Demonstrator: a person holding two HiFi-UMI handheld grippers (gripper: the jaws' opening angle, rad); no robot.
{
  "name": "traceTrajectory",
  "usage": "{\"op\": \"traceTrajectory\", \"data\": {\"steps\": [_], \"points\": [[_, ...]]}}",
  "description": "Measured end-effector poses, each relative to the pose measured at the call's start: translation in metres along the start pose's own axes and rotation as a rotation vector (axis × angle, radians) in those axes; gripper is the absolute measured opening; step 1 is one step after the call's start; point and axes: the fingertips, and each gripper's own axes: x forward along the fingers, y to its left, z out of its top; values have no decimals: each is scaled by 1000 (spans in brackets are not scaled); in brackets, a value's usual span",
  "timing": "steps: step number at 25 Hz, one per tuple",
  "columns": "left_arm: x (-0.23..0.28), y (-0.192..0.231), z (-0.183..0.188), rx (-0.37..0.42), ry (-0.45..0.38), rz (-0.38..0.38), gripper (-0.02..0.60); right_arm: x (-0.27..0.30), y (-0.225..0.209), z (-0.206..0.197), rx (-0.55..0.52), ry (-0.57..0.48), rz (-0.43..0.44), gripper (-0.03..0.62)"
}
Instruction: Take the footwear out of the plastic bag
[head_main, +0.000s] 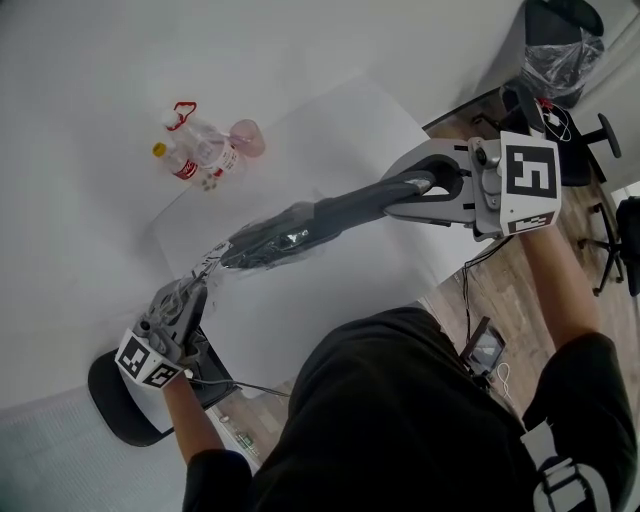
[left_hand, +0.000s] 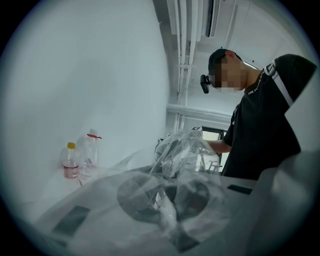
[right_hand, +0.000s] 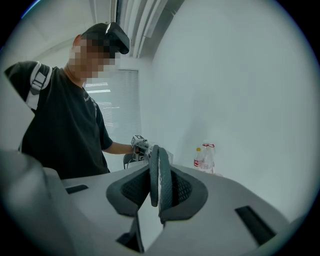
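Dark grey footwear (head_main: 350, 208), two flat soles pressed together, stretches level above the white table (head_main: 340, 130). My right gripper (head_main: 425, 188) is shut on its near end; in the right gripper view the footwear (right_hand: 161, 170) stands edge-on between the pads of the right gripper (right_hand: 160, 194). The far end lies inside a clear plastic bag (head_main: 262, 242). My left gripper (head_main: 203, 275) is shut on the bag's other end. In the left gripper view, crumpled film of the bag (left_hand: 185, 150) fills the space between the left gripper's (left_hand: 167, 199) jaws.
Two plastic bottles (head_main: 195, 148) and a pink container (head_main: 246, 137) stand at the table's far left. A black chair seat (head_main: 115, 400) sits below my left hand. Beyond the table's right edge are office chairs and a lined bin (head_main: 563, 45).
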Motion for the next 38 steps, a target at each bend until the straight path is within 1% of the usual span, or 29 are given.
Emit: {"op": "traceTrajectory", "data": {"steps": [9,26,38], "points": [[2,-1,0,-11,5,-2,26,1,1,-1,-2,8,13,75],[3,1,-6,-5,-6,-20,26,-3,0,-1,-14,12,-5,75],[-10,9,-8,-5,-15,-4,26,0,-1,0,-23,20,-13,75]]}}
